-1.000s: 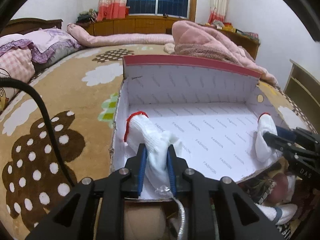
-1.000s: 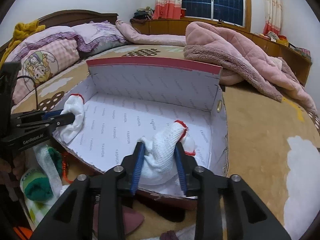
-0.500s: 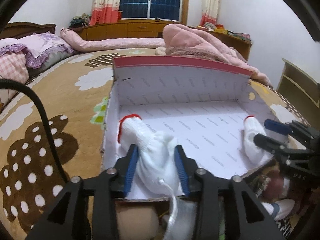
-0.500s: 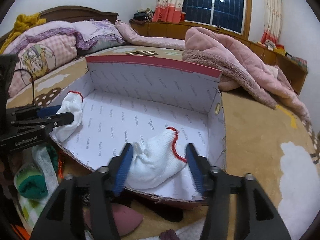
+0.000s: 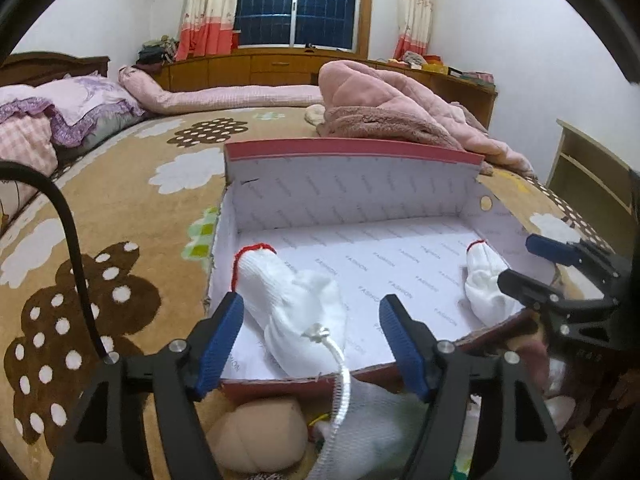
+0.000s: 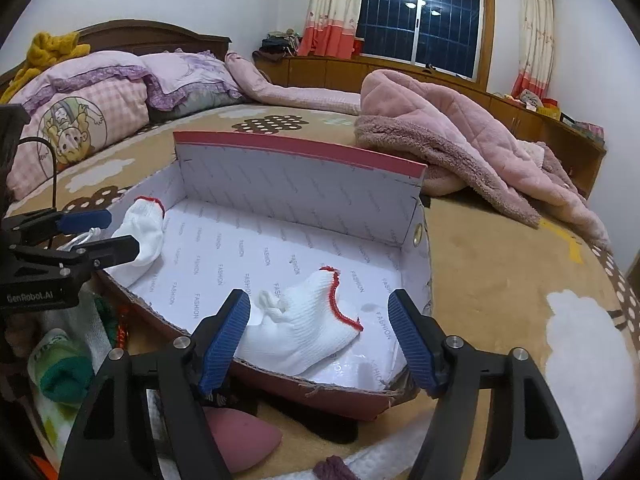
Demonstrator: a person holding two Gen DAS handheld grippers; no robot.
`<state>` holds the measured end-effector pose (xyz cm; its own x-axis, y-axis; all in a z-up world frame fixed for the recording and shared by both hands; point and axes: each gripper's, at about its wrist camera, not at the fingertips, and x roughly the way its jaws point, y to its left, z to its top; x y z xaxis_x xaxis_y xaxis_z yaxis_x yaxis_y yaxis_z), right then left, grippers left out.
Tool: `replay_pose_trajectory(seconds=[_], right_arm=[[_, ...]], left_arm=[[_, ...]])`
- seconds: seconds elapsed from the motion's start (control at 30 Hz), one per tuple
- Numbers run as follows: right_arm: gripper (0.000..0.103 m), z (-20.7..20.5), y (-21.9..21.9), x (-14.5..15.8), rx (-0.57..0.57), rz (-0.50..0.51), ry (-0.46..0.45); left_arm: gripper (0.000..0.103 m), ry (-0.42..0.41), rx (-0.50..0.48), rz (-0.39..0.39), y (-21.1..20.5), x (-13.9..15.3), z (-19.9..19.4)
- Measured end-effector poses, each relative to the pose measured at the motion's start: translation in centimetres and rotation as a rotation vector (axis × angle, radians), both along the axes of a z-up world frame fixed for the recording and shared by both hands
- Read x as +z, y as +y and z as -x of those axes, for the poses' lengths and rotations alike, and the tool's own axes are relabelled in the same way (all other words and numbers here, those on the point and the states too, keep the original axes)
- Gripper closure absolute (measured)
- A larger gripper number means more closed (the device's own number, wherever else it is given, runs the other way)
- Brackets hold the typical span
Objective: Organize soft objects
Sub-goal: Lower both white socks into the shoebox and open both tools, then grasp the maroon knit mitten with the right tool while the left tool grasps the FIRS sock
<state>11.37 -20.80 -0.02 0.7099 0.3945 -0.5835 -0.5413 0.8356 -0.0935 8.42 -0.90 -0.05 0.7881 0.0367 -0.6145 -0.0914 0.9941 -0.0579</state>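
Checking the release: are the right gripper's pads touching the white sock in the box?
Apart. The right wrist view shows the right gripper open, a gap between each pad and the white sock.

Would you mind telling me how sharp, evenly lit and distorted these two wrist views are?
Left wrist view: sharp and evenly lit, fisheye bending the white-lined cardboard box, ceiling lights mirrored in the dark night window. Right wrist view: equally sharp, corners vignetted black, soft shadows under the white red-trimmed sock.

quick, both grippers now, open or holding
left gripper: open, jaws just opened, white sock lies loose between them
right gripper: open, likewise, other white sock
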Motion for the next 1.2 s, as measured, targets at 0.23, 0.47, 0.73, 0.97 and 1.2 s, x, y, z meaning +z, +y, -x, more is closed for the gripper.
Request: replay_pose_trajectory(seconds=[0.23, 0.47, 0.73, 0.97, 1.2], right_arm=[[0.03, 0.4, -0.5, 1.1, -0.015, -0.031, -0.023], [0.03, 1.4, -1.5, 2.4, 0.005, -0.069, -0.02], [0.03, 4.9, -2.4, 3.5, 0.13, -0.101, -0.022], [0.072, 7.9, -4.2, 3.7, 0.287, -0.124, -0.053], [0.075, 8.9, -7.8, 2.6, 0.295, -0.127, -0.023]], left_arm=[[0.029, 0.0, 0.025, 0.031, 1.0, 1.5, 0.3], [0.029, 0.025, 0.014, 0.004, 0.7, 2.6, 1.4], [0.029, 0.023, -0.065, -0.016, -0.1, 3.4, 4.1], [0.054, -0.02, -0.131, 0.018, -0.5, 4.1, 8.1], [0.058, 0.007, -0.257, 0.021, -1.1, 2.9, 12.0]])
